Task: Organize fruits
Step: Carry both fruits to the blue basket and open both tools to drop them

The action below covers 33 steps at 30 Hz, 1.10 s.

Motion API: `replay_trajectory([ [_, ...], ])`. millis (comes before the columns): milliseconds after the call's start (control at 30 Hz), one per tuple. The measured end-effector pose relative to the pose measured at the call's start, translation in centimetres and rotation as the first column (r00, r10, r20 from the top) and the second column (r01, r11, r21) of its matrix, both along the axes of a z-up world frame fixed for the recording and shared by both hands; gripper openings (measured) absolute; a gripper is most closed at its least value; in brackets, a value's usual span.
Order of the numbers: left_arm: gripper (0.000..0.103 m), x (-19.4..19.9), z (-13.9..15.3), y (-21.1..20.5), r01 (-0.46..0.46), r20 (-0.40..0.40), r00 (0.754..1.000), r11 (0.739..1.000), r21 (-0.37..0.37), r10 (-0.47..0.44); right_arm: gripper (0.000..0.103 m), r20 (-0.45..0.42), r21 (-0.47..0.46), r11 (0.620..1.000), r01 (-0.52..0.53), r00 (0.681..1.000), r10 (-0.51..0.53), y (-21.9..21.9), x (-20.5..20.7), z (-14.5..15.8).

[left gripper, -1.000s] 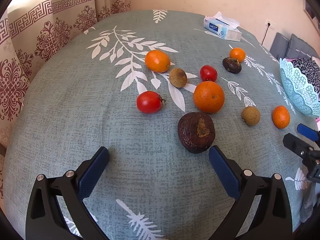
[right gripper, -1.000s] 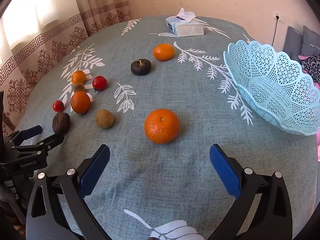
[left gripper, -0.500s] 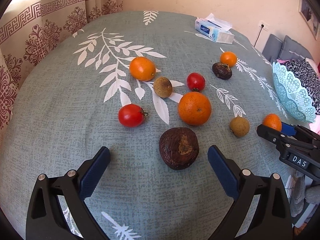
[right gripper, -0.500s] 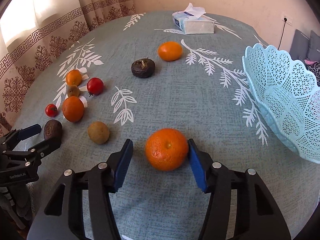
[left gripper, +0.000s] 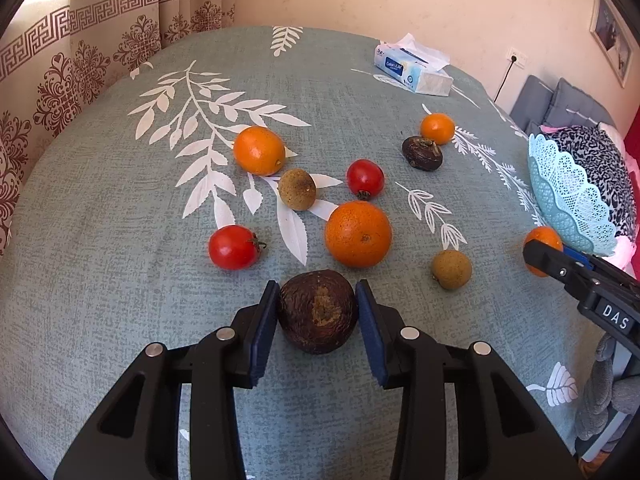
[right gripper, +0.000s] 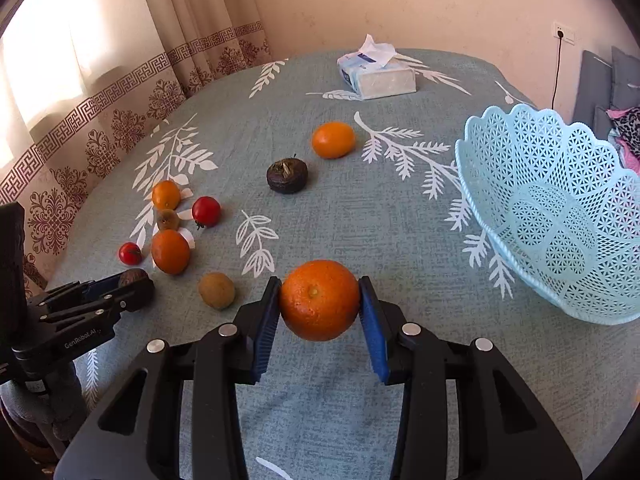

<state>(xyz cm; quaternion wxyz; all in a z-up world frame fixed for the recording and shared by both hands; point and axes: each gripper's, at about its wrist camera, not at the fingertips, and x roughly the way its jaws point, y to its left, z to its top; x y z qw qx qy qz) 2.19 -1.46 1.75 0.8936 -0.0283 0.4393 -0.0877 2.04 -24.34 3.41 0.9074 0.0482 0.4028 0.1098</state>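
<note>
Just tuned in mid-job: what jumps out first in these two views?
Both tools are clamped on fruit at once: the right tool grips an orange near the table's front edge, and the left tool grips a dark brown fruit. To the right, a pale blue lattice basket sits empty, while more oranges and tomatoes lie scattered on the leaf-print cloth.

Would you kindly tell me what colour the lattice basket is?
The basket is pale turquoise-blue plastic with an openwork lattice; the right wrist view shows it best.
</note>
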Motion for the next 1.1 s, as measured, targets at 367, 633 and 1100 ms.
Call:
replay_trajectory([
  [367, 0.039, -0.9, 3.1, -1.7, 0.044, 0.083, 0.996, 0.999, -0.003, -0.043, 0.04, 0.153, 0.029, 0.979, 0.201, 0.967, -0.203, -6.3, -1.0, 4.7],
  [633, 0.039, -0.7, 4.9, -4.6, 0.104, 0.117, 0.988, 0.994, 0.015, -0.105, 0.04, 0.134, -0.001, 0.927, 0.374, 0.919, -0.371, -11.9, -0.3, 3.8],
  [1100, 0.039, 1.4, 6.8, -13.5, 0.283, 0.123, 0.952, 0.959, 0.008, -0.281, 0.06, 0.217, 0.016, 0.872, 0.49, 0.849, -0.481, -15.2, -2.6, 4.3],
])
